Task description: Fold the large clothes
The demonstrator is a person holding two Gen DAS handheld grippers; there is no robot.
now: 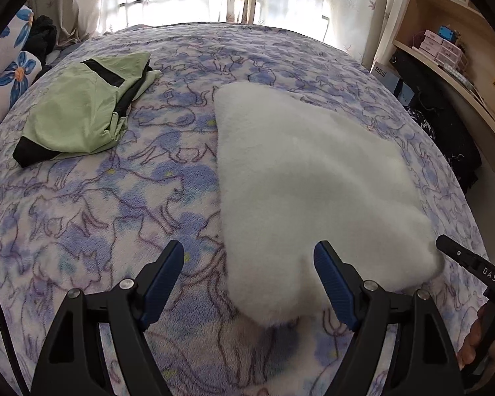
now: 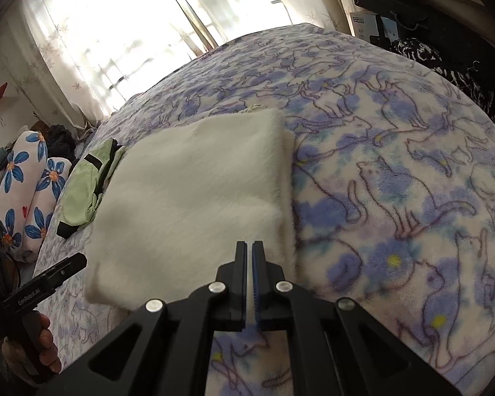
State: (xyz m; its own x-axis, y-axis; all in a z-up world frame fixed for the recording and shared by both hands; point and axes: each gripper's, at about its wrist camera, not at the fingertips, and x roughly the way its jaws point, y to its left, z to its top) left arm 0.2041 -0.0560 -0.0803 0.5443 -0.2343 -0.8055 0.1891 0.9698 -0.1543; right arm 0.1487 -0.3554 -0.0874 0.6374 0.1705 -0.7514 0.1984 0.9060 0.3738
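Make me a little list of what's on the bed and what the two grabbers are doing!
Bed cover: blanket with a blue cat print
White garment: fluffy white garment, folded flat
Green garment: green garment with black trim, folded, left of the white one
Left gripper: open, over the white garment's near corner
Right gripper: shut, empty, at the white garment's near edge

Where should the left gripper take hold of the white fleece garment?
Best bet: the near rounded corner of the white fleece garment, approached from the near side. That corner lies between the open left gripper fingers, flat on the blanket.
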